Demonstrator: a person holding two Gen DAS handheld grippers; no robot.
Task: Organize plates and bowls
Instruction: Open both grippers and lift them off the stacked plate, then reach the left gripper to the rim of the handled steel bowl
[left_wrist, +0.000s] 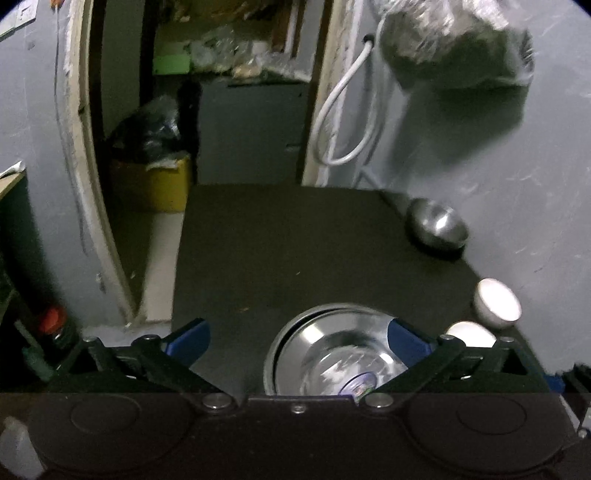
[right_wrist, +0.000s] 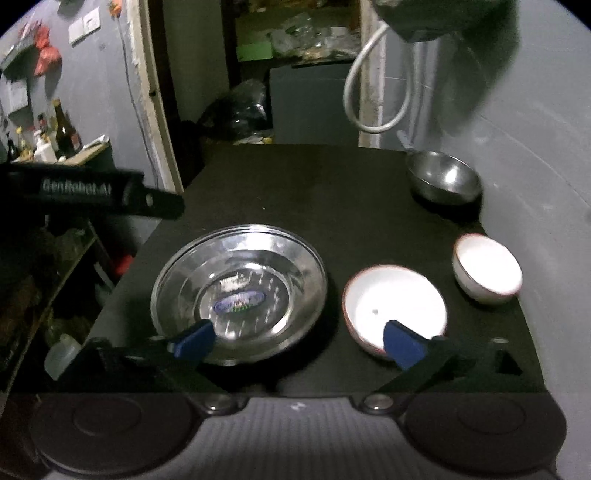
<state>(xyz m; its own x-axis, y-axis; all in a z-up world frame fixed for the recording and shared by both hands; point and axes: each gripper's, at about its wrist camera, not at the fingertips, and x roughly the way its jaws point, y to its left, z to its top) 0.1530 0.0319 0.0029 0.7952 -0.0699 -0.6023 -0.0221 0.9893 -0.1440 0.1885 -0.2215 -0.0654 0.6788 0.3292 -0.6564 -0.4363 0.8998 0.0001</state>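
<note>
Stacked steel plates sit between both grippers, white bowls off to the right.

The round, shiny stainless-steel plates (right_wrist: 240, 295), seemingly 2 nested with a blue label at the centre, lie on the dark worktop (right_wrist: 295, 184). The wide white bowl with a reddish rim (right_wrist: 391, 302) sits just beside them on the right, the smaller white bowl (right_wrist: 487, 269) beyond it, and the steel bowl (right_wrist: 445, 179) by the far wall. The right gripper (right_wrist: 295, 341) is spread wide and empty, straddling the plates and wide bowl. The left gripper (left_wrist: 295, 338) is likewise wide and empty; the plates lie under its right finger. The right hand looks nearer the bowls.
</note>
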